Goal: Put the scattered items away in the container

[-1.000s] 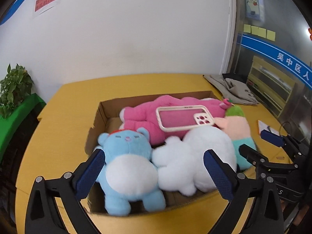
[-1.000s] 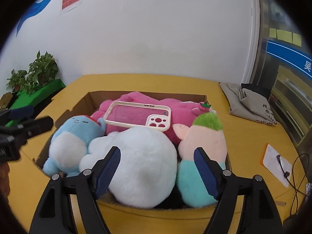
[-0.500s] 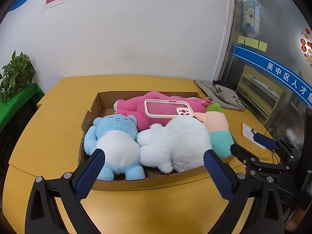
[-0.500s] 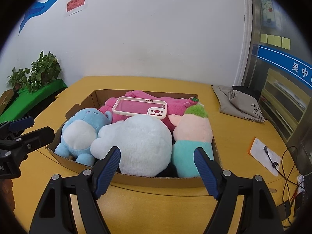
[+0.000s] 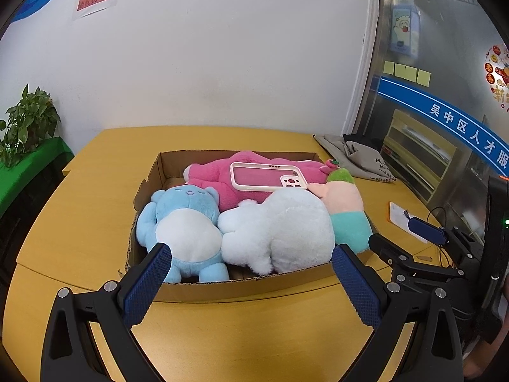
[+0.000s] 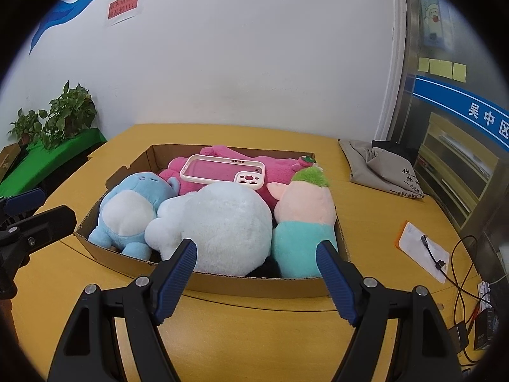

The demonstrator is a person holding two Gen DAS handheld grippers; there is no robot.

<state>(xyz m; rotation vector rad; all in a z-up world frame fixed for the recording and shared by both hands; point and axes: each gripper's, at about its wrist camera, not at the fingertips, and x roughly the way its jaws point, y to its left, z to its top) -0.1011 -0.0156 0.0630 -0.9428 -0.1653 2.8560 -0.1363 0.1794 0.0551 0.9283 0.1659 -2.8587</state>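
Tools level before cardboard box [image 5: 241,288]: left tool [image 5: 251,281], right tool [image 6: 257,278], jaws apart.

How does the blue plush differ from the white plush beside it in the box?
The blue plush is sky blue with a white belly; the white plush is plain white. The blue plush shows a face and lies belly up; the white plush shows none and looks bulkier. Both lie in the cardboard box.
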